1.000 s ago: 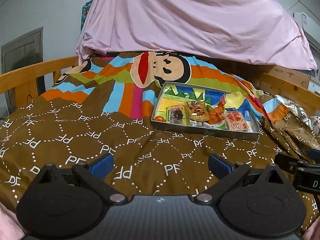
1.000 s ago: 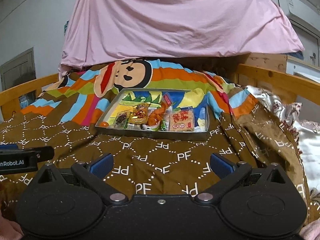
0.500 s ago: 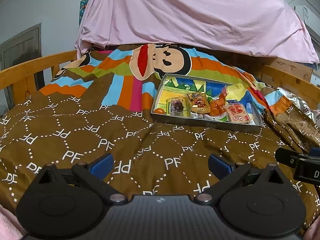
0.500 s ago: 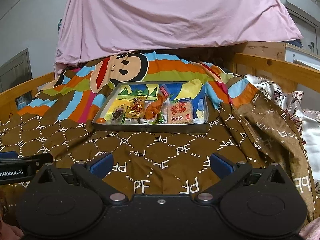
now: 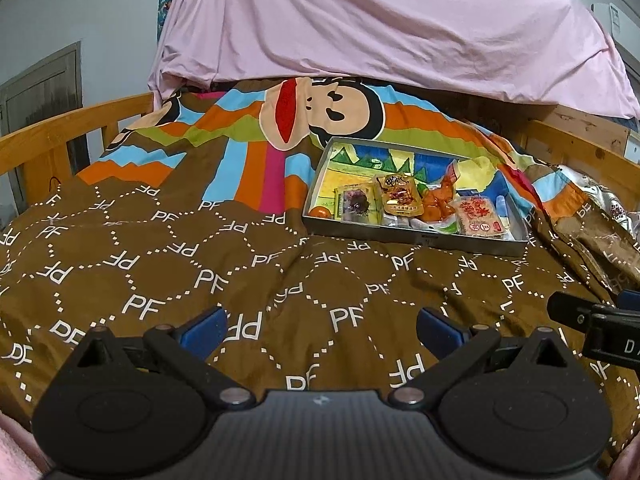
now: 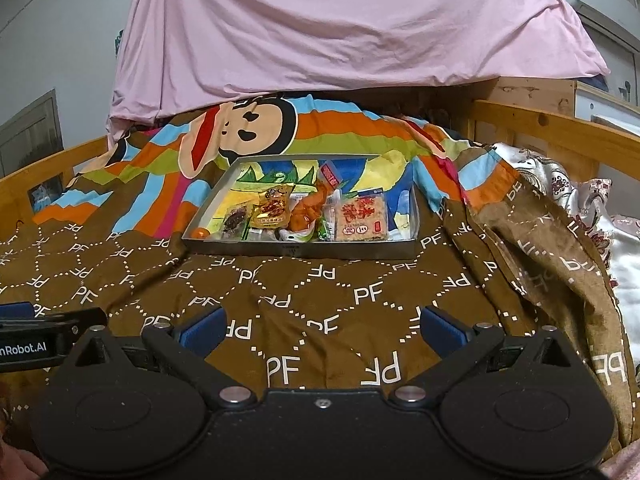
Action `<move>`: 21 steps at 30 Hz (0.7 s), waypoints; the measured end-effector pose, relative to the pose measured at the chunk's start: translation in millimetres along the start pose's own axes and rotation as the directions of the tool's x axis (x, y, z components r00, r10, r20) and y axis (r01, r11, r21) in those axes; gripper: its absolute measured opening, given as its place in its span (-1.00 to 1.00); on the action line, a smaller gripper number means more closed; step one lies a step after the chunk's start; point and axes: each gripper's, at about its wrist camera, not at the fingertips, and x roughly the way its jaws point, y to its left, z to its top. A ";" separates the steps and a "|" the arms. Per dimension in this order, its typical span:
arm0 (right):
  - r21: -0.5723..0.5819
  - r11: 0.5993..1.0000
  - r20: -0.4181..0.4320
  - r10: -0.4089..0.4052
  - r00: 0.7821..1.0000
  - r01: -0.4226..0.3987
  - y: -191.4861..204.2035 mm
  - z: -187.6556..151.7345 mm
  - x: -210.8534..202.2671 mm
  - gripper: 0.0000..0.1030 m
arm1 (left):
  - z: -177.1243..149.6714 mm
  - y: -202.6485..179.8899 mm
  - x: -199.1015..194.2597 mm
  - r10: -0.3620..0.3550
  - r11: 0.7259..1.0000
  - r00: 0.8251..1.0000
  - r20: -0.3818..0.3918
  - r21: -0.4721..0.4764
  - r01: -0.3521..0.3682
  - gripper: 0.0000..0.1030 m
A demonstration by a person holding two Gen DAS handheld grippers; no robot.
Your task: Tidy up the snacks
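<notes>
Holding both tools, left tool [image 5: 322, 322] and right tool [image 6: 322, 322], open and empty, we see the snack tray [image 6: 304, 249] far ahead, nearer our right.

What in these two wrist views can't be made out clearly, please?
- Print on the snack packets: too small in both views.
- Items under the orange packet: hidden by overlapping packets in the tray.
- Whatever lies beneath the pink sheet: covered.
- Right tongs in the left wrist view: cut off by the frame edge.
- Left tongs in the right wrist view: likewise.
</notes>
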 end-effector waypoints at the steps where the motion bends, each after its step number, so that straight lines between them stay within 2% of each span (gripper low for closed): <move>1: 0.000 1.000 -0.002 -0.001 1.000 0.001 -0.1 0.1 0.5 0.99 | 0.0 0.0 0.1 0.000 1.000 1.000 -0.001 0.000 0.000 0.99; 21: -0.005 1.000 -0.016 -0.003 1.000 0.002 0.5 -0.1 2.6 0.99 | -0.8 2.3 0.4 0.006 1.000 1.000 -0.012 -0.005 -0.006 0.99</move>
